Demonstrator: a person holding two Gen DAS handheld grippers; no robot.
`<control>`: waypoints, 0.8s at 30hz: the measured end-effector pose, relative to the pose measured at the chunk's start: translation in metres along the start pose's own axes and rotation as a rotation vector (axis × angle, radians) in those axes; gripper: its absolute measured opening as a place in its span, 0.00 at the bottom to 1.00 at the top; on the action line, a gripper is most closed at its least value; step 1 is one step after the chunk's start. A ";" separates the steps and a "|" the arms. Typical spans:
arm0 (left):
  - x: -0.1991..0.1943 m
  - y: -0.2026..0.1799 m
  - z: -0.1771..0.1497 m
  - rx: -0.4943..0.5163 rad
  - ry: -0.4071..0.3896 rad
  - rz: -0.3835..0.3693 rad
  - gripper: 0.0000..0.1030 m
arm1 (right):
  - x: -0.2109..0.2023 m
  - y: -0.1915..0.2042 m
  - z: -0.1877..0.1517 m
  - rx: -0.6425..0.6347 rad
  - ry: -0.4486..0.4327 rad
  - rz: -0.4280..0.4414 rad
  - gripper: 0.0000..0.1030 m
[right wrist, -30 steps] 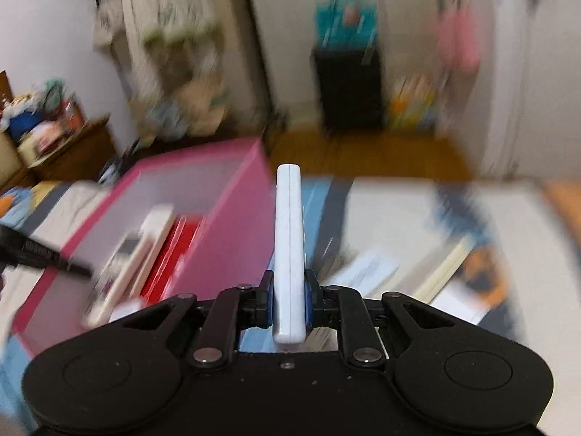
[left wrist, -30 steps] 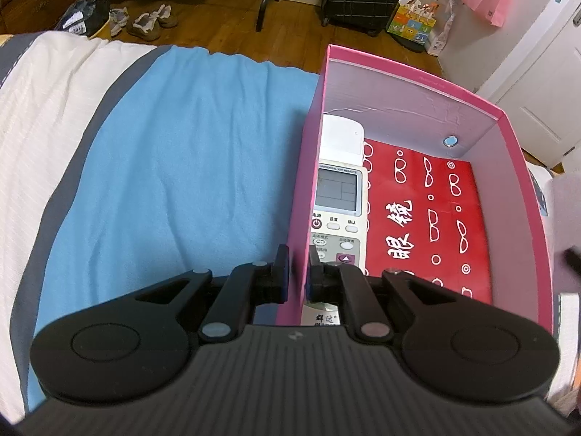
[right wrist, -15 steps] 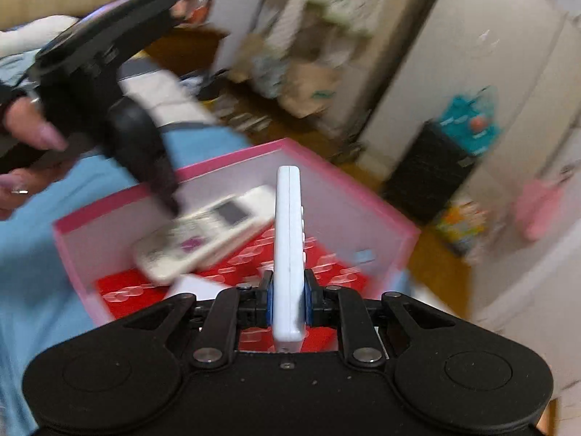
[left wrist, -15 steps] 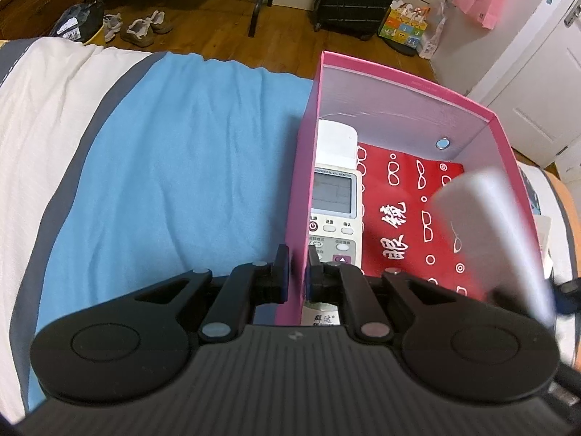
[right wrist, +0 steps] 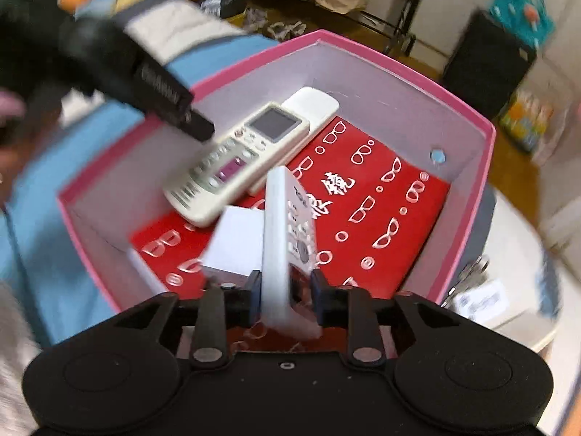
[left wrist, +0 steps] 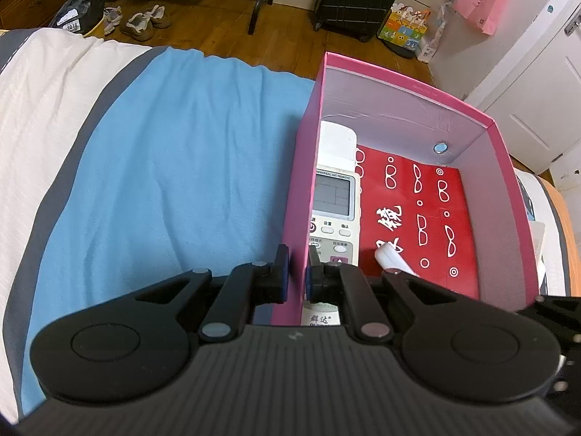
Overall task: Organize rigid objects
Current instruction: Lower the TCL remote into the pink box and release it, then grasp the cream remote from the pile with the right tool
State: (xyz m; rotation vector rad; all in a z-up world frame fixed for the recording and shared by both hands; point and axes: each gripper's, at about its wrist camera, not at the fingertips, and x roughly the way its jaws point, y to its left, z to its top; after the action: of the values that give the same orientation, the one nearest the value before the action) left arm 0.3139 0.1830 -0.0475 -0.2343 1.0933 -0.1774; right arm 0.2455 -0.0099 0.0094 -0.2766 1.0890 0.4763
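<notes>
Left gripper [left wrist: 297,272] fingers pinch the pink box [left wrist: 483,123] side wall. Right gripper [right wrist: 285,290] fingers are opening; the white remote [right wrist: 287,225] stands tilted between them inside the box, beside the AC remote [right wrist: 239,160]. Risk: it topples onto the AC remote.

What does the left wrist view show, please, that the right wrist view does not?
Left only: the left gripper shut on the pink box wall, and just the tip of the white remote.

Right only: the right gripper, jaws opening around that remote's whole length, and a white block.

Both: box, beige remote, red card.
</notes>
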 end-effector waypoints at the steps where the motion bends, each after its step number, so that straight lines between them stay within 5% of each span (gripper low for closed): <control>1: 0.000 0.000 0.000 0.000 0.000 0.002 0.08 | -0.009 -0.004 -0.004 0.028 -0.026 0.043 0.35; 7: 0.000 0.000 0.001 -0.005 0.001 0.005 0.08 | -0.061 -0.038 -0.028 0.166 -0.187 0.227 0.40; 15: 0.001 -0.004 0.000 -0.002 0.000 0.028 0.08 | -0.080 -0.123 -0.049 0.393 -0.220 0.078 0.43; 24: -0.006 -0.009 -0.001 0.010 -0.010 0.043 0.06 | -0.038 -0.218 -0.098 0.703 -0.207 -0.010 0.43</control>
State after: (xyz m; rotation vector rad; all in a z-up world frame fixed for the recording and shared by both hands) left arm 0.3103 0.1762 -0.0402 -0.2025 1.0861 -0.1430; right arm 0.2635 -0.2510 -0.0031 0.3785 0.9869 0.0889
